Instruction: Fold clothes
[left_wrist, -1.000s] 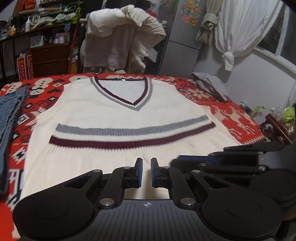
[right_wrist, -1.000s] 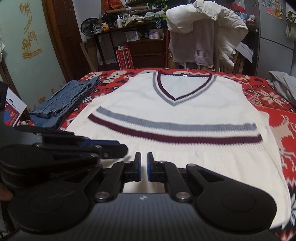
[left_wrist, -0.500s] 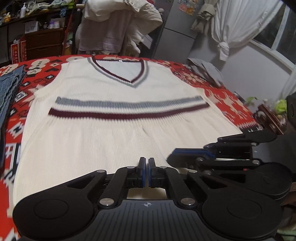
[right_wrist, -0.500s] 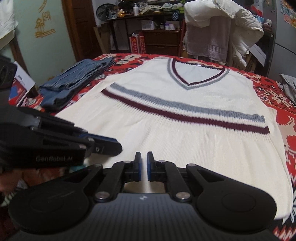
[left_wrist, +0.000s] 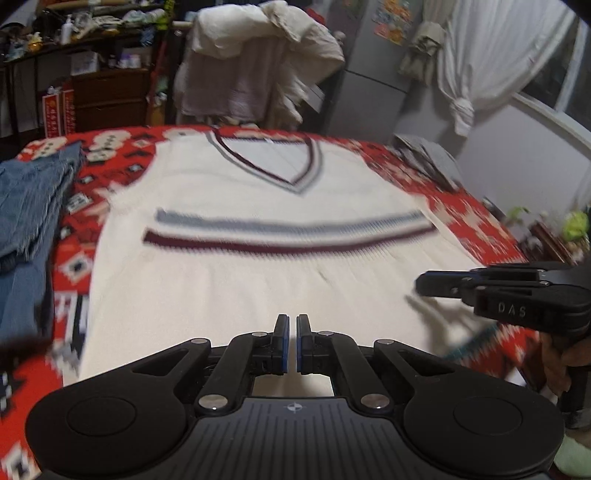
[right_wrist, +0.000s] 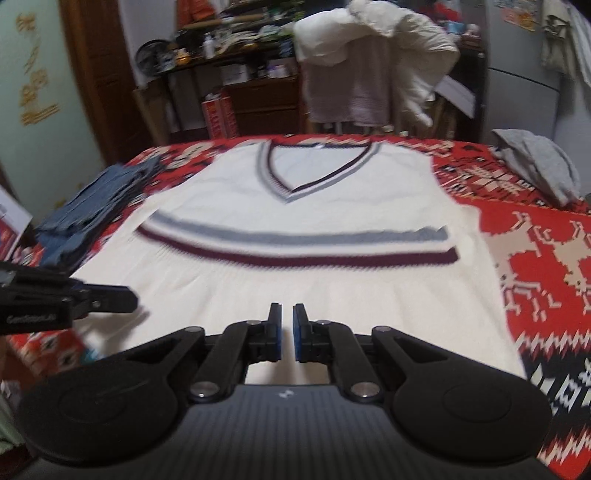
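The cream V-neck vest (left_wrist: 258, 266) lies flat, front up, on the red patterned bedspread (right_wrist: 546, 258) — ready for folding — while the left gripper (left_wrist: 291, 341) and right gripper (right_wrist: 287, 330) hover over its hem, fingers nearly closed on nothing.

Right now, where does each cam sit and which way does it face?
Left wrist: on the left tongs, facing the vest from its hem; right tongs and a hand show at right.
Right wrist: on the right tongs, same heading; left tongs show at left.
Shared: vest, folded jeans, red blanket.
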